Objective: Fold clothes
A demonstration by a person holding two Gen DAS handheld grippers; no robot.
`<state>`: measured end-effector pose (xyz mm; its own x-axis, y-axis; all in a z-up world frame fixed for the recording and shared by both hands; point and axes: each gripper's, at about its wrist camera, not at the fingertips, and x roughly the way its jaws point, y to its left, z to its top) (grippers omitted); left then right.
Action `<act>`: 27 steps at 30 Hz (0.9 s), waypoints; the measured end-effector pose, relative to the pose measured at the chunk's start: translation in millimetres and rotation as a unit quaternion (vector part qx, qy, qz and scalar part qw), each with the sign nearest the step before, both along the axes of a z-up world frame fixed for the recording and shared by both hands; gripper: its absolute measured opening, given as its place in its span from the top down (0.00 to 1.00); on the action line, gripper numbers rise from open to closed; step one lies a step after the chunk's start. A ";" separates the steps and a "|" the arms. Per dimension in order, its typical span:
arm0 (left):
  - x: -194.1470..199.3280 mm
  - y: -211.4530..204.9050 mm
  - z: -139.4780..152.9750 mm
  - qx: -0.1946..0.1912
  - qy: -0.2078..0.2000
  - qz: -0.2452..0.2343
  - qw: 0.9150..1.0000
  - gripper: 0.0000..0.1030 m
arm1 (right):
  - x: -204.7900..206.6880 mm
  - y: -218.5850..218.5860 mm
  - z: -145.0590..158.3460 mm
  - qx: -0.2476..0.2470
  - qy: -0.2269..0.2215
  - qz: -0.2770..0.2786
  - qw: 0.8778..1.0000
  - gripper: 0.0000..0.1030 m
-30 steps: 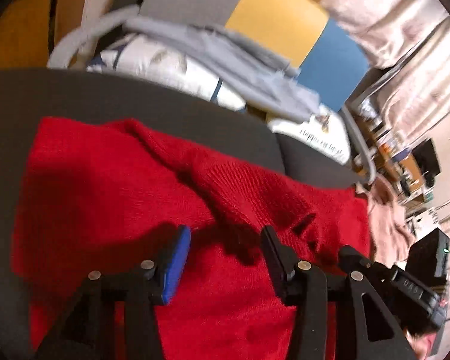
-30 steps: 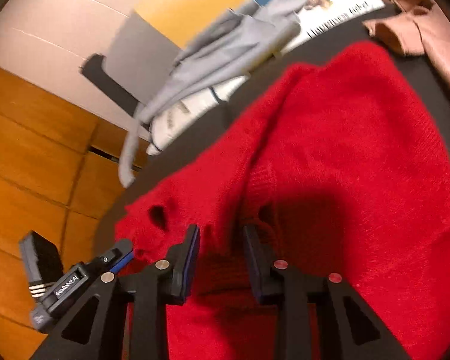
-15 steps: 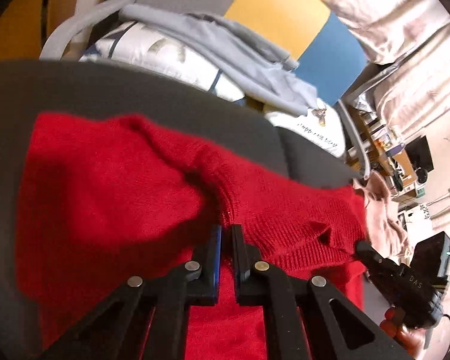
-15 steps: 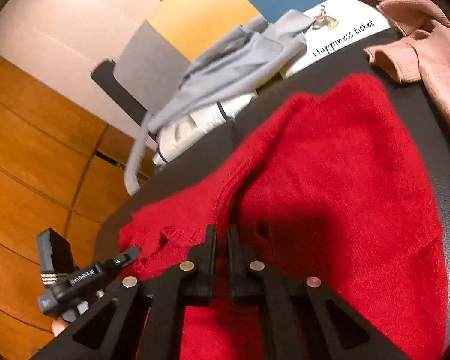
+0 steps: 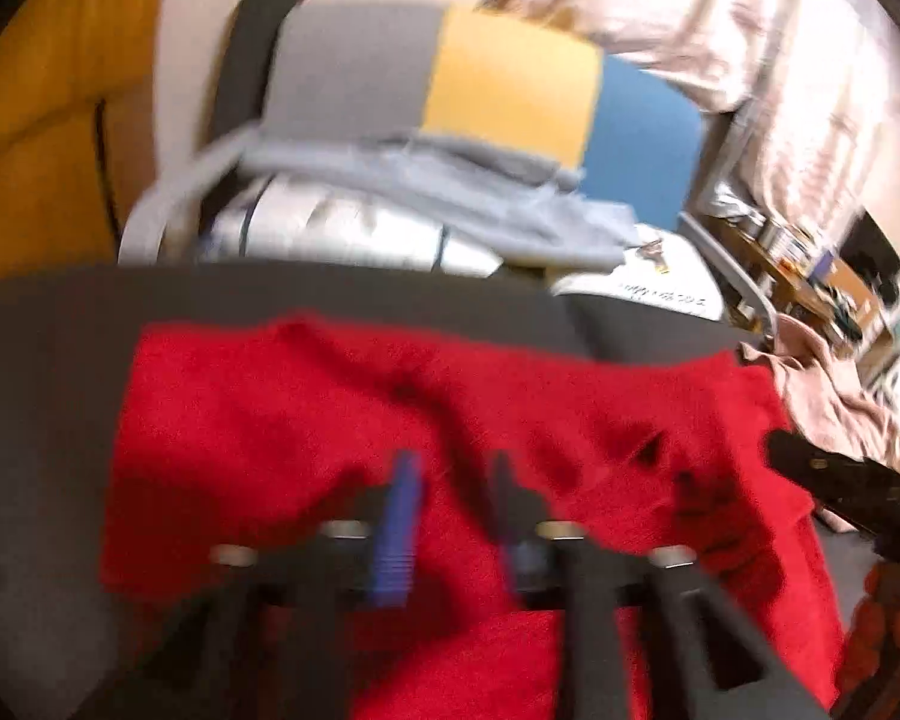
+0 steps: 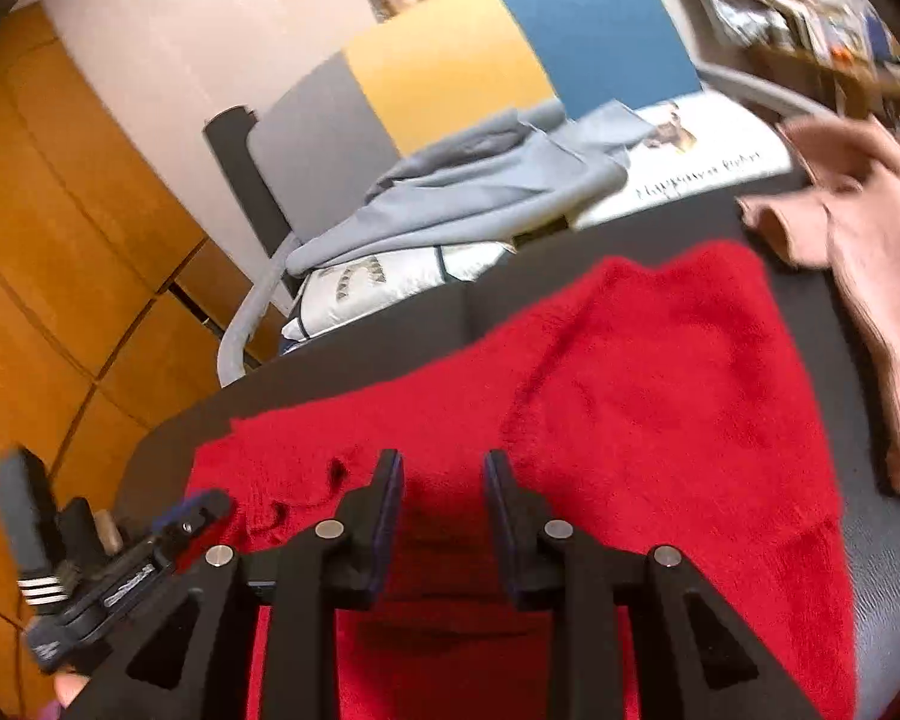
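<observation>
Red sweater (image 6: 630, 396): spread on the dark surface (image 6: 870, 540), filling the lower centre of both frames
My left gripper (image 5: 453, 480): jaws just opened, apart, nothing pinched as far as the blur lets me judge
My right gripper (image 6: 441, 468): jaws just opened, gap clear above the knit
Pink garment (image 6: 870, 252): right edge, beside the sweater
Grey garment (image 6: 480, 192): upper centre, over pillows

Bare dark surface (image 6: 354, 354) rings the red sweater (image 6: 660, 396); pink garment (image 6: 870, 240) crowds its right.
</observation>
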<state>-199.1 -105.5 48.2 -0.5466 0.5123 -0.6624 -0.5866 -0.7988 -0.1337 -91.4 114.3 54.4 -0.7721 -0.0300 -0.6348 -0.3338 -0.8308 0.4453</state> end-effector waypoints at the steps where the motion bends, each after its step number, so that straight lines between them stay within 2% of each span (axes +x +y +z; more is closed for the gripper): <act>1: 4.0 10.4 5.8 -0.009 0.032 -0.003 0.999 0.30 | -6.5 -5.5 0.5 0.015 0.004 0.013 1.000 0.73; 3: 6.8 28.3 10.2 -0.017 0.073 -0.021 0.997 0.29 | -24.4 -12.3 -2.8 0.037 0.006 0.033 0.999 0.75; 4: 4.3 37.4 7.0 -0.030 0.074 -0.031 0.996 0.29 | -32.4 -13.4 -5.6 0.040 0.003 0.040 0.998 0.79; 5: -3.3 48.0 -1.5 -0.054 0.062 -0.039 0.996 0.29 | -41.5 -14.0 -9.1 0.045 -0.004 0.045 0.998 0.86; 7: -22.7 57.4 -24.8 -0.107 0.017 -0.029 0.994 0.32 | -62.1 -15.8 -21.6 0.061 -0.048 0.067 0.995 0.88; 8: -28.1 58.2 -34.3 -0.122 -0.004 -0.026 0.992 0.37 | -69.0 -19.3 -28.5 0.067 -0.071 0.082 0.992 0.90; 9: -28.9 50.7 -39.0 -0.114 -0.012 -0.026 0.993 0.37 | -71.3 -22.7 -35.0 0.074 -0.089 0.098 0.988 0.90; 11: -28.8 31.9 -46.2 -0.090 -0.024 -0.027 0.995 0.34 | -58.2 -26.9 -42.1 0.088 -0.091 0.124 0.984 0.93; 14: -14.9 13.3 -51.6 -0.090 0.006 -0.050 0.995 0.26 | -29.3 -25.1 -51.2 0.100 -0.071 0.125 0.985 0.93; 17: -15.0 11.1 -53.4 -0.086 0.010 -0.049 0.995 0.20 | -20.9 -21.3 -55.6 0.092 -0.061 0.122 0.986 0.93; 20: -18.4 7.0 -56.5 -0.076 0.002 -0.042 0.996 0.15 | -28.2 -22.2 -45.9 0.081 -0.082 0.112 0.987 0.91; 23: -20.7 -2.6 -62.9 -0.062 -0.018 -0.023 0.998 0.06 | -35.1 -19.1 -24.8 0.028 -0.051 0.083 0.995 0.88; 25: -21.8 -8.2 -65.7 -0.054 -0.028 -0.023 0.998 0.04 | -46.9 -25.6 -19.1 0.039 -0.048 0.083 0.995 0.85; 27: -22.4 -12.5 -67.7 -0.047 -0.034 -0.024 0.998 0.04 | -61.6 -34.0 -27.0 0.075 -0.084 0.090 0.990 0.84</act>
<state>-221.5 -118.0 -19.5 -0.4746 0.4713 -0.7434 -0.6172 -0.7803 -0.1008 -153.0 80.3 27.4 -0.6458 -0.0538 -0.7616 -0.2331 -0.9360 0.2638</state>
